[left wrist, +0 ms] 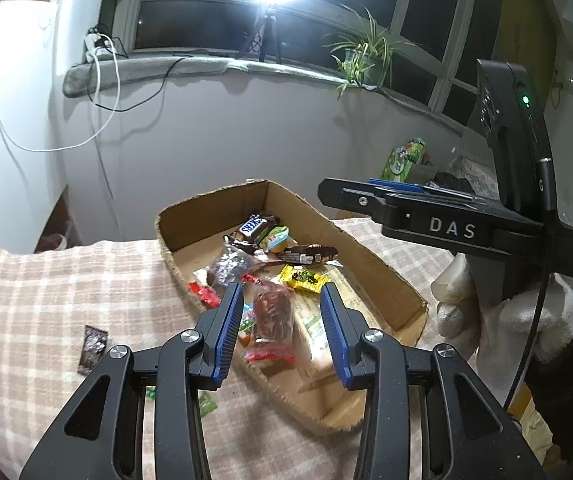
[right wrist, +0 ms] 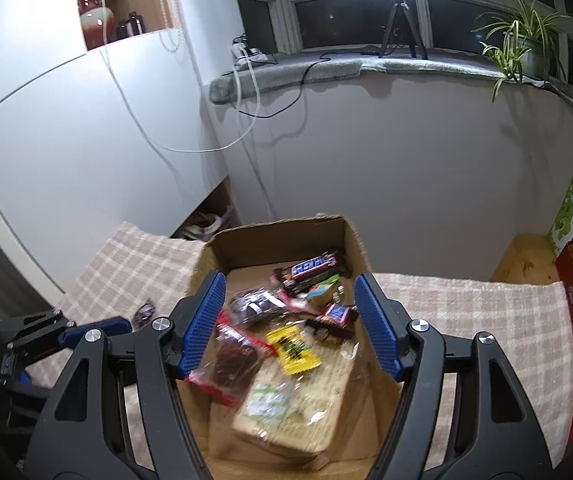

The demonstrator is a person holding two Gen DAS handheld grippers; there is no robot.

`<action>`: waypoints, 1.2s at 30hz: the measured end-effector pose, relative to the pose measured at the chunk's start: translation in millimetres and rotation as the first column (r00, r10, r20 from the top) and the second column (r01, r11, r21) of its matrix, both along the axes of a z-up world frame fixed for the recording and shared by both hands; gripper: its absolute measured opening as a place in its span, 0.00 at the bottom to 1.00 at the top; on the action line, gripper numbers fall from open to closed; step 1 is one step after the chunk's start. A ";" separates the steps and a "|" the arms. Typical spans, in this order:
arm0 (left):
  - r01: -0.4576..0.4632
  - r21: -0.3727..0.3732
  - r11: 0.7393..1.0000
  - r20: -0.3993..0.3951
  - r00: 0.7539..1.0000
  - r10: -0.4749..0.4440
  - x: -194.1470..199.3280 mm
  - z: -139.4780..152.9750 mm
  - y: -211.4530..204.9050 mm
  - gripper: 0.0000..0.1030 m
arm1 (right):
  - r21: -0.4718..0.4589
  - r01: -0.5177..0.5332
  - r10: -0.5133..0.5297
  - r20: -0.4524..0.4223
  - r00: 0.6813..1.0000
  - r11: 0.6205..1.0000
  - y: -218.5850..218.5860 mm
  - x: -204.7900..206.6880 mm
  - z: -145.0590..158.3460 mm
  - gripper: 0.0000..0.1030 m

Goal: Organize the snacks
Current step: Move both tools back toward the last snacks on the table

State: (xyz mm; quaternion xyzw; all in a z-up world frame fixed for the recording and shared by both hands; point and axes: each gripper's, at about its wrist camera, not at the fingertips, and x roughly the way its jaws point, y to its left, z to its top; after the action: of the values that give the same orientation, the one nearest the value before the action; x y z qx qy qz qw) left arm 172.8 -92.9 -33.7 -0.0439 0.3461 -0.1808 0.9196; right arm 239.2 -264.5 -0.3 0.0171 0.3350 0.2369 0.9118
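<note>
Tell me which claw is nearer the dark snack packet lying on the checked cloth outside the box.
Left. The left claw hangs just beside the dark packet; the right claw is over the cardboard box, farther away.

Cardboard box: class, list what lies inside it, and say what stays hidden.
Inside the cardboard box lie a Snickers bar, a yellow packet, a red-edged clear pack and a big cracker pack. Whatever lies beneath these is covered.
</note>
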 end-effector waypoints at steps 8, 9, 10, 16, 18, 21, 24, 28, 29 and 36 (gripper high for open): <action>-0.069 -0.021 0.997 -0.008 0.998 0.069 -20.4 1.7 42.3 0.37 | 0.054 0.001 0.001 -0.032 0.999 0.999 -0.4 -31.4 3.2 0.68; -0.085 -0.028 0.996 -0.007 0.996 0.085 -23.4 2.2 51.3 0.37 | 0.052 -0.002 0.004 -0.032 0.999 0.999 1.7 -36.4 3.0 0.68; -0.100 -0.033 0.994 -0.006 0.995 0.100 -25.8 2.7 59.6 0.37 | 0.049 -0.006 0.008 -0.031 0.999 0.999 3.8 -41.1 3.0 0.68; -0.185 -0.051 0.981 -0.011 0.983 0.185 -42.3 0.3 107.9 0.37 | 0.030 -0.039 0.039 -0.007 0.999 0.999 23.0 -77.5 1.9 0.68; -0.208 -0.059 0.976 -0.018 0.978 0.208 -46.6 -1.5 120.7 0.37 | 0.035 -0.056 0.056 0.001 0.998 0.998 30.8 -90.6 1.4 0.68; -0.246 -0.083 0.966 -0.033 0.969 0.244 -52.8 -4.3 143.7 0.37 | 0.062 -0.082 0.082 0.002 0.997 0.995 45.5 -112.3 -2.2 0.68; -0.279 -0.098 0.955 -0.032 0.960 0.277 -57.8 -5.4 162.9 0.37 | 0.070 -0.119 0.119 -0.008 0.993 0.990 64.4 -132.9 -11.6 0.68; -0.302 -0.088 0.949 -0.025 0.953 0.300 -60.4 -7.9 181.0 0.37 | 0.041 -0.142 0.143 -0.017 0.990 0.989 89.9 -149.7 -28.3 0.68; -0.303 -0.090 0.949 -0.028 0.953 0.302 -60.0 -8.7 184.7 0.37 | 0.042 -0.144 0.146 -0.027 0.989 0.989 95.4 -151.4 -33.8 0.68; -0.294 -0.111 0.949 -0.029 0.956 0.293 -49.9 -15.5 201.4 0.37 | 0.034 -0.131 0.134 -0.105 0.985 0.991 126.2 -143.7 -68.2 0.59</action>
State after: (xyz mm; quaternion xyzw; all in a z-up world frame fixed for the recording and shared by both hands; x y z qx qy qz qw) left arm 123.0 108.5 -49.2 -0.1484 0.3303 -0.0613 0.9301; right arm 95.5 -138.3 -68.4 0.0197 0.3805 0.3004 0.8744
